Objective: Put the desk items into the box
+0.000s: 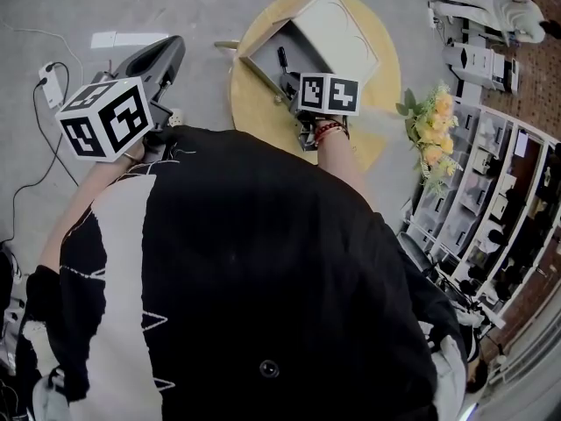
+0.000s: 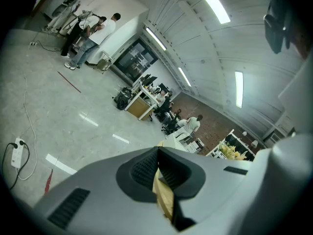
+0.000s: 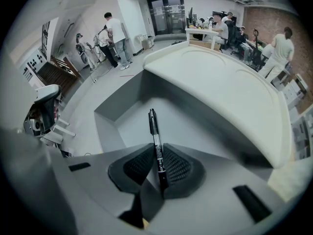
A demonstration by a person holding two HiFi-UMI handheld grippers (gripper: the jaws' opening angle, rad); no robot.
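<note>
On the round wooden table (image 1: 263, 112) an open grey box (image 1: 302, 44) stands with its white lid (image 1: 346, 24) raised. In the right gripper view the box floor (image 3: 195, 131) lies just past the jaws, with the lid (image 3: 230, 87) behind it. My right gripper (image 1: 287, 82) (image 3: 157, 169) hangs over the box's open side, shut on a black pen (image 3: 155, 136) that juts out over the box floor. The pen (image 1: 282, 58) also shows in the head view. My left gripper (image 1: 173, 49) (image 2: 157, 169) is raised left of the table, shut and holding nothing.
A bunch of yellow flowers (image 1: 429, 125) stands at the table's right side, next to white shelving (image 1: 491, 191). A white power strip (image 1: 51, 82) and its cables lie on the floor at the left. Several people stand and sit far off in the room.
</note>
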